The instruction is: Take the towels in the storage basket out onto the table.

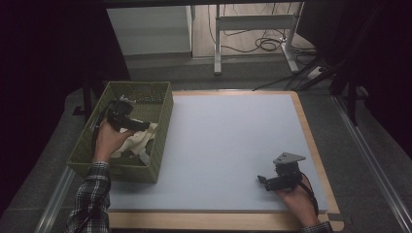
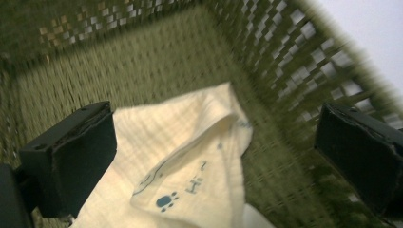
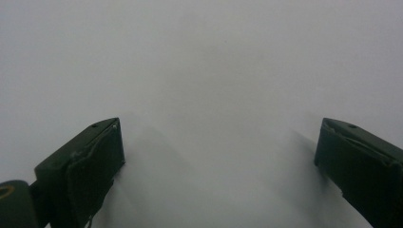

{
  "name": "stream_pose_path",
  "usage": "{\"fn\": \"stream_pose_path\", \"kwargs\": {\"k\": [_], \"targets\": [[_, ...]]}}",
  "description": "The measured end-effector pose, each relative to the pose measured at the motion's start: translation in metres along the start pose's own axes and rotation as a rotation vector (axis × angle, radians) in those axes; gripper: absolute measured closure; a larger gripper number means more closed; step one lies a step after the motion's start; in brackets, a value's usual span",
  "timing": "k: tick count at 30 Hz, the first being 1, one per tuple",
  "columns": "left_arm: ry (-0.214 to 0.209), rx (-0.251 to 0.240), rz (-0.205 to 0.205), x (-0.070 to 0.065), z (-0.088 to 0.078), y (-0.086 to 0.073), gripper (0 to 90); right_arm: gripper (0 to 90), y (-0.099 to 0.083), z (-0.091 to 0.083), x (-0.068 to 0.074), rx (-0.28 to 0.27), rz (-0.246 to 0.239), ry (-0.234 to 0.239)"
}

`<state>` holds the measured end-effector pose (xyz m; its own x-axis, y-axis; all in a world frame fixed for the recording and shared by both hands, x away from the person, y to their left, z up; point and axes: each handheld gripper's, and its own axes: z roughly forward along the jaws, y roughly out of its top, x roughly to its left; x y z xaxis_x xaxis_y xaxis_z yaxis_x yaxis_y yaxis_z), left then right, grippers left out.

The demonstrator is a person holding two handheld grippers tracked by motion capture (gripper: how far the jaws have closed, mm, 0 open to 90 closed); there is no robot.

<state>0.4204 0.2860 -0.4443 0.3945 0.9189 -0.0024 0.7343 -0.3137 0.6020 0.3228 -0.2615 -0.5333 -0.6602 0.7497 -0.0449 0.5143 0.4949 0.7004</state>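
Nothing is lifted yet: the left gripper [image 2: 214, 156] hangs inside the basket [image 1: 163, 127], jaws apart over the cream cloth [image 2: 180, 161], while the right gripper [image 1: 268, 181] waits well away from the basket on the worktop [image 1: 228, 141], jaws apart and empty.

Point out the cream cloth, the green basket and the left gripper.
cream cloth [image 2: 190, 156]: left gripper view, its printed middle fold.
green basket [image 1: 164, 121]: high view, its right wall.
left gripper [image 2: 214, 156]: left gripper view, midway between its open jaws.

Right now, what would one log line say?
left gripper: open over cream cloth in green woven basket | right gripper: open, idle on table
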Motion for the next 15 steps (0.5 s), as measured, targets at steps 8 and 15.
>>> {"fn": "stream_pose_path", "kwargs": {"k": [8, 15], "targets": [[-0.021, 0.176, -0.06, 0.018, 0.031, -0.01, 1.3, 2.5, 0.0, 0.0, 0.0, 0.0, 0.0, 0.0], [0.006, 0.329, -0.05, 0.022, 0.06, -0.014, 3.1, 2.4, 0.0, 0.0, 0.0, 0.0, 0.0, 0.0]]}}
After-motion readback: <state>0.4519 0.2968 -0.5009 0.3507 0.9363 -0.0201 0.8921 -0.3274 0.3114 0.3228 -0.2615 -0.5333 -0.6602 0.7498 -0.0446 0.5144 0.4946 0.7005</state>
